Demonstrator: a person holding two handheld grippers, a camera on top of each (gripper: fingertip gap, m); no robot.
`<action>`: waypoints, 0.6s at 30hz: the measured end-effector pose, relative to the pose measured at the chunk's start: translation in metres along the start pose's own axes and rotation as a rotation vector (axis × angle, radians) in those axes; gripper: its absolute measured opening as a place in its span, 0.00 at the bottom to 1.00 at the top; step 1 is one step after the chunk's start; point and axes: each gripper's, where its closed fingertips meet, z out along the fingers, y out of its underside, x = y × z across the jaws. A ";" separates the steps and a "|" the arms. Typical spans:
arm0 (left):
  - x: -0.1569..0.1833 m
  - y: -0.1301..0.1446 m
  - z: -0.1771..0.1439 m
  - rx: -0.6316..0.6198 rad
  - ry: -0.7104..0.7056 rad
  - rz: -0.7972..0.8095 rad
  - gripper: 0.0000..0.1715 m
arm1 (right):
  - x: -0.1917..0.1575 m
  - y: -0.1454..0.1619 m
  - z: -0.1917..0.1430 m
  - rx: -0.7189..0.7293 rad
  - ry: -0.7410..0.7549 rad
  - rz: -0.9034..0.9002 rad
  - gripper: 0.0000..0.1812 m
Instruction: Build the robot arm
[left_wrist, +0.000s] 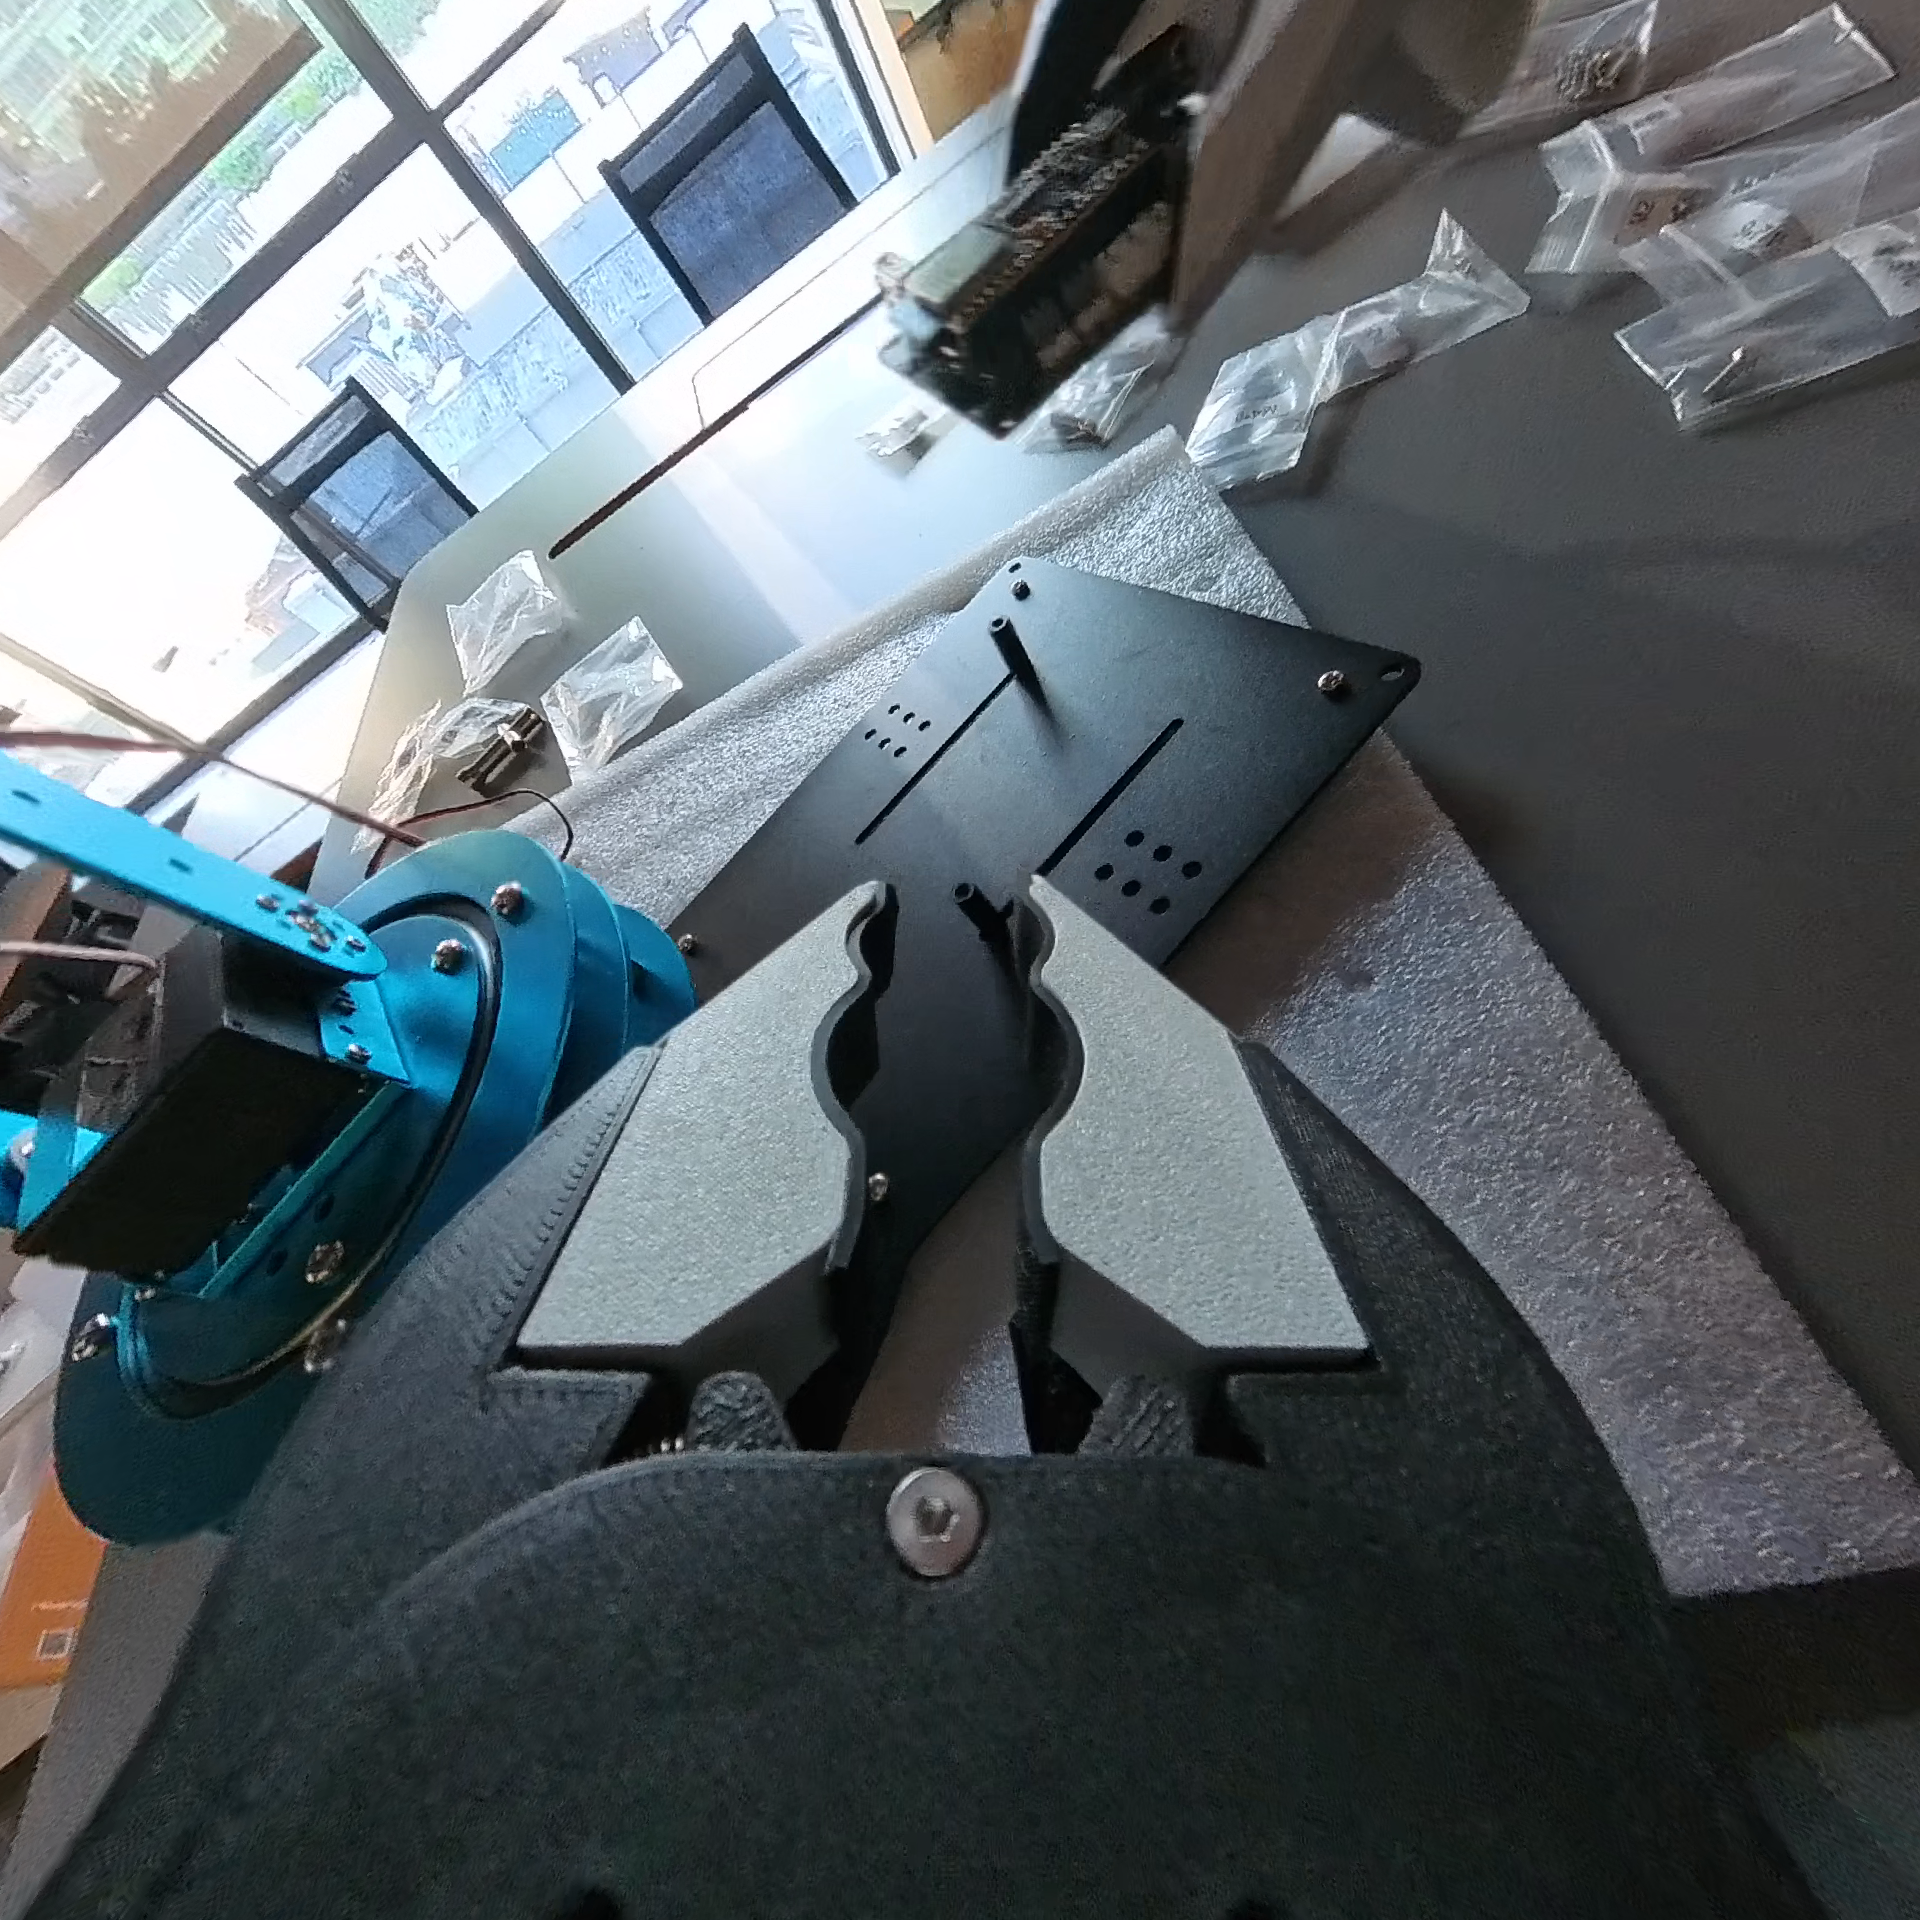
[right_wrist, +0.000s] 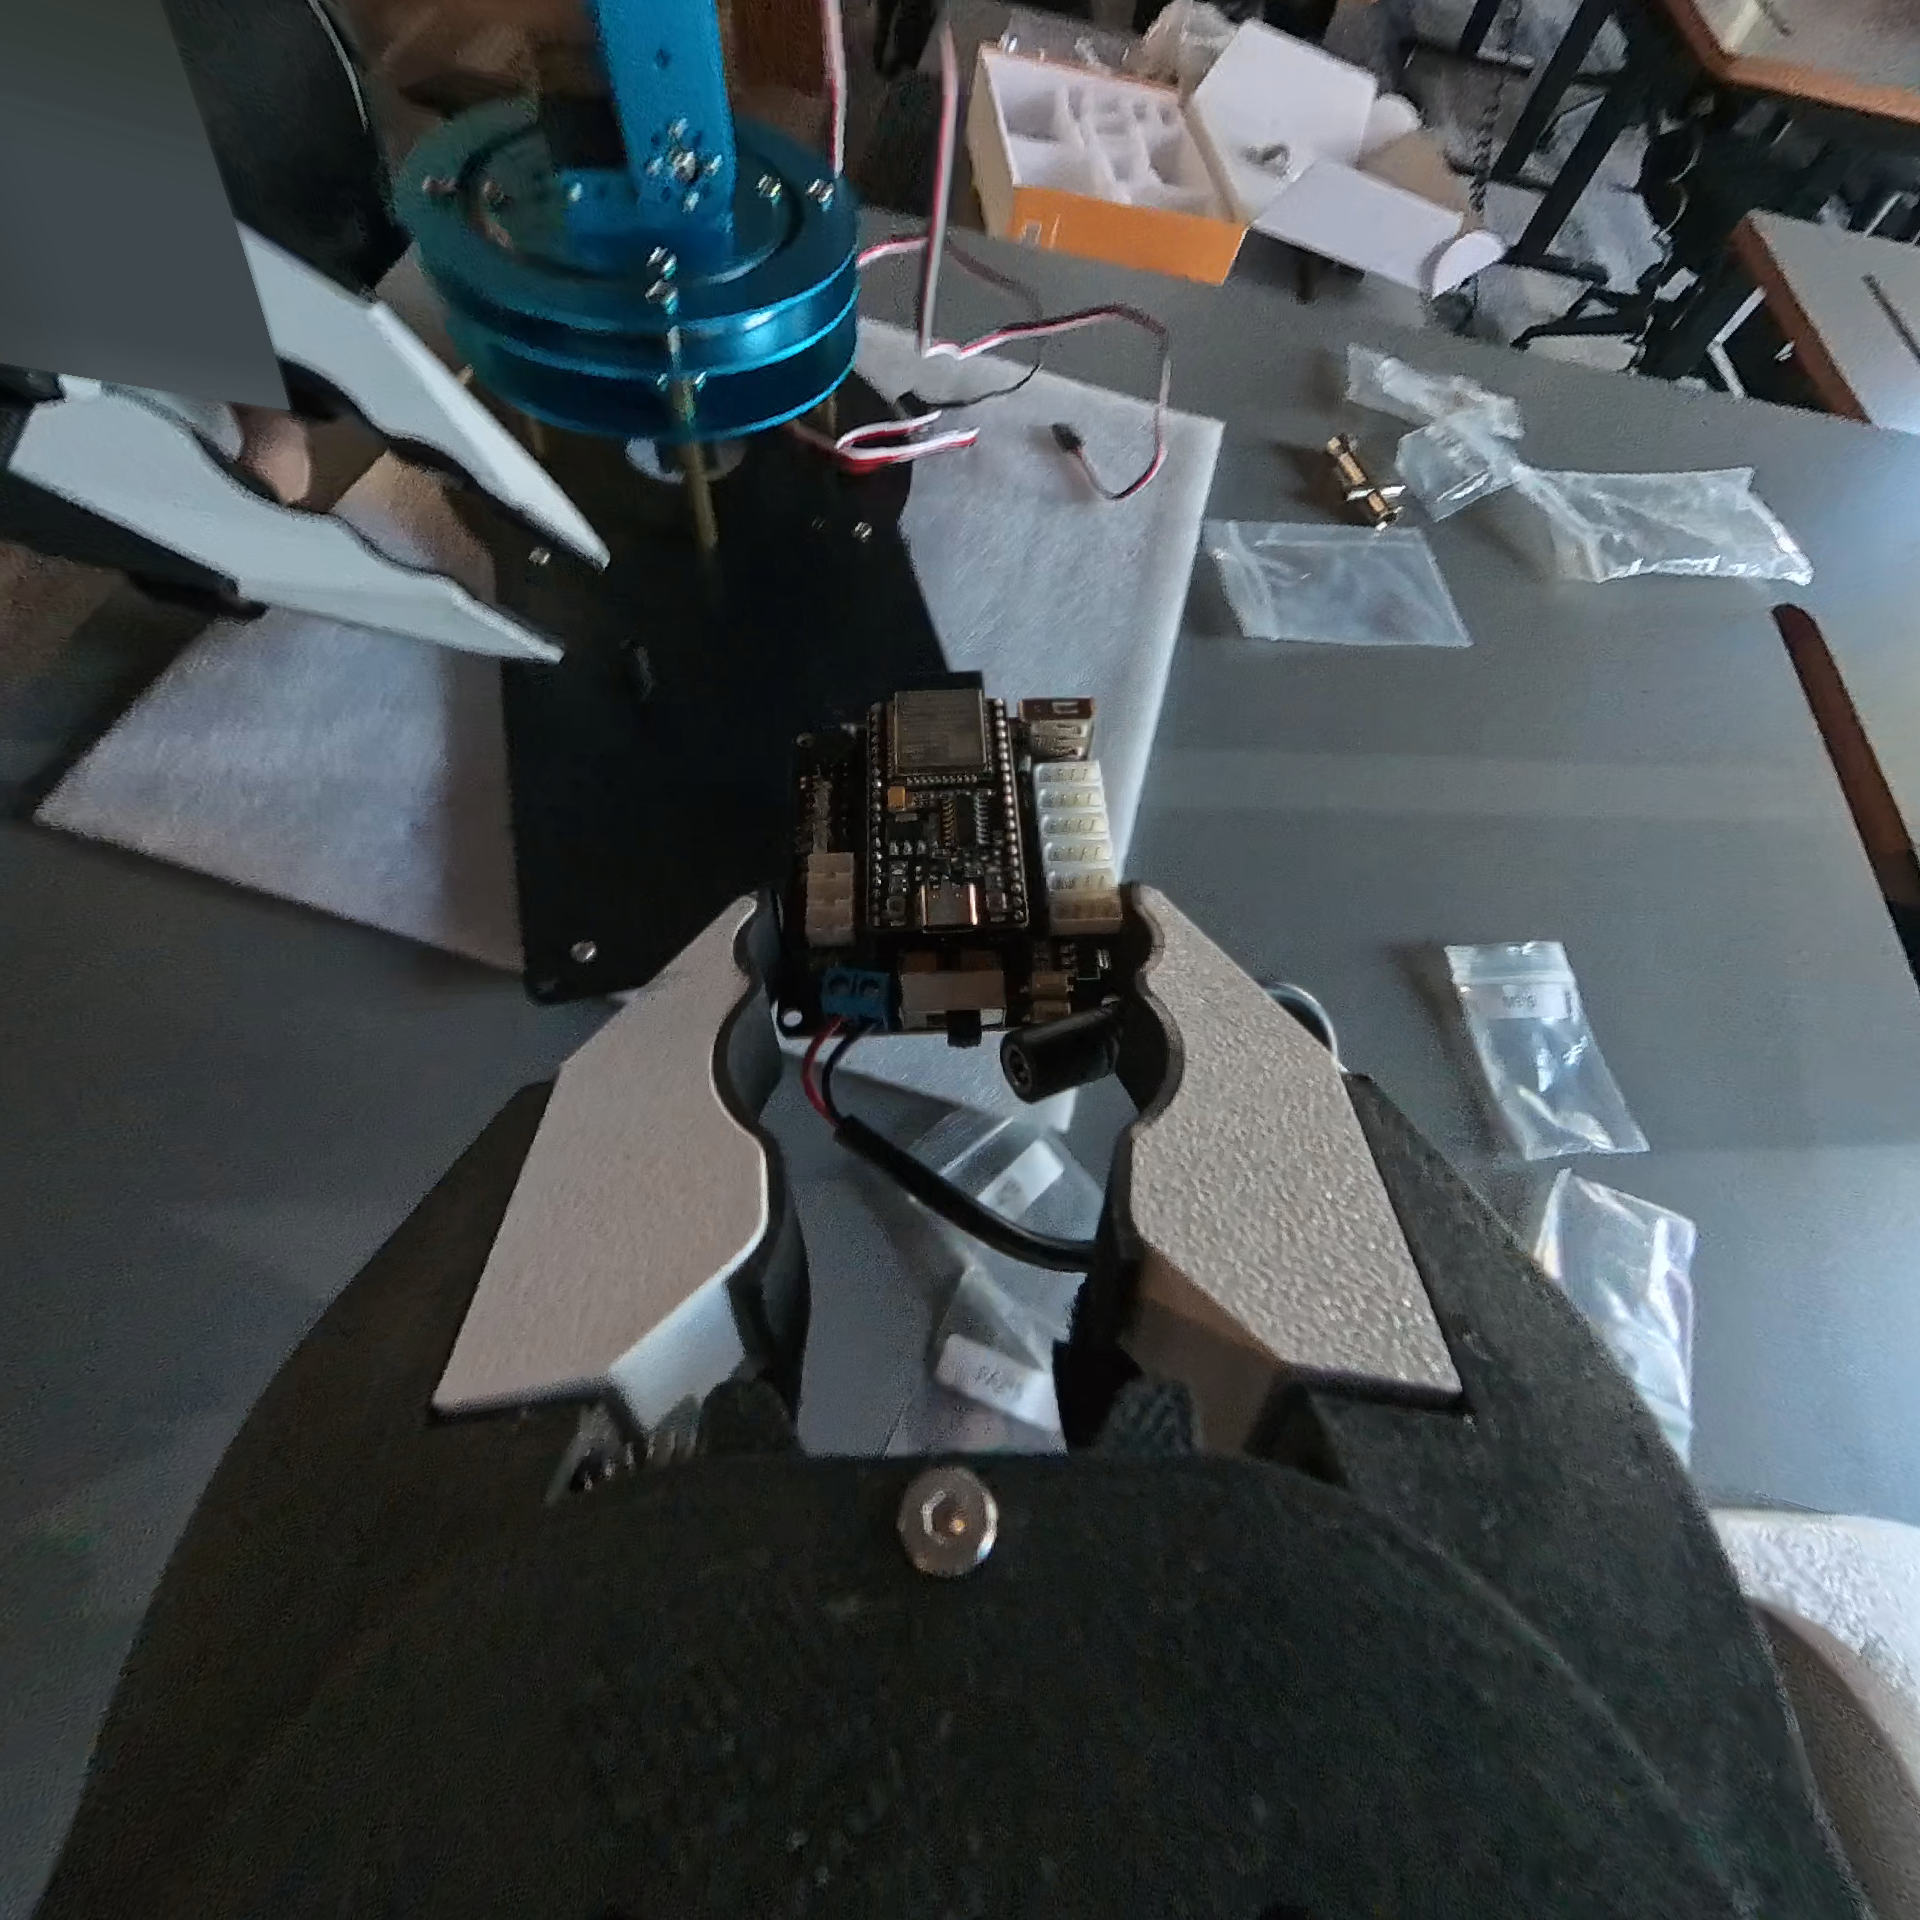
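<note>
My right gripper (right_wrist: 940, 920) is shut on the near end of a black circuit board (right_wrist: 940, 821) and holds it above the grey table, just right of a black base plate (right_wrist: 707, 675). A short cable with a barrel socket (right_wrist: 1049, 1060) hangs from the board. The board also shows blurred in the left wrist view (left_wrist: 1029, 281). My left gripper (left_wrist: 961, 904) is open over a corner of the base plate (left_wrist: 1091, 727), with a black standoff (left_wrist: 979, 914) by its right fingertip. It also shows in the right wrist view (right_wrist: 582, 608). A blue turntable (left_wrist: 468, 1039) of a small robot arm stands on the plate.
The plate lies on white foam sheet (right_wrist: 1039, 540). Several clear parts bags (right_wrist: 1330, 582) lie on the grey table (right_wrist: 1455, 810), also in the left wrist view (left_wrist: 1714, 260). Servo wires (right_wrist: 987, 416), brass standoffs (right_wrist: 1351, 483) and an open orange-and-white box (right_wrist: 1122, 177) are behind.
</note>
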 end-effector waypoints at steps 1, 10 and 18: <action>0.000 0.001 -0.001 -0.003 0.004 -0.016 0.12 | -0.006 0.003 -0.001 -0.014 -0.010 -0.006 0.35; 0.010 -0.042 0.018 -0.012 0.203 -0.269 0.13 | -0.054 0.035 -0.005 -0.046 -0.034 0.022 0.35; 0.006 -0.046 0.078 -0.170 0.282 -0.200 0.10 | -0.066 0.042 -0.025 0.001 0.002 0.053 0.35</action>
